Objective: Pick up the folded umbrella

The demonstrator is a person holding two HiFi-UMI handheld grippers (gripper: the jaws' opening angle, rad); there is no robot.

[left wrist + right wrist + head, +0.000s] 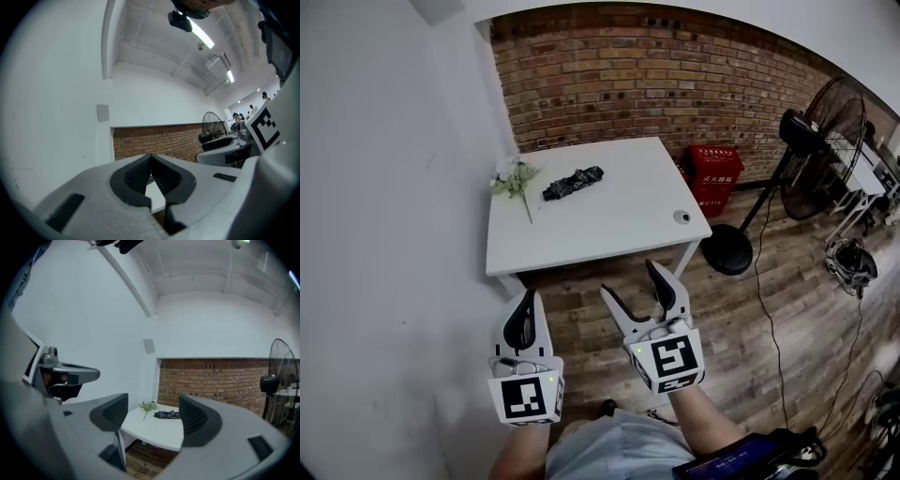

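Head view: red box (715, 176) right of the folded umbrella (573, 182) bears white characters.

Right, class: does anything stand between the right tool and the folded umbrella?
Nothing visible does. The right tool is short of the white table; only bare tabletop lies before the folded umbrella. The flowers lie beside it.

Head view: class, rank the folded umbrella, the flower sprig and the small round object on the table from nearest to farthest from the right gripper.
1. Small round object, near right corner of the table, closest to the right gripper.
2. Folded umbrella, farther back, mid-table.
3. Flower sprig, far left corner, beside the wall.
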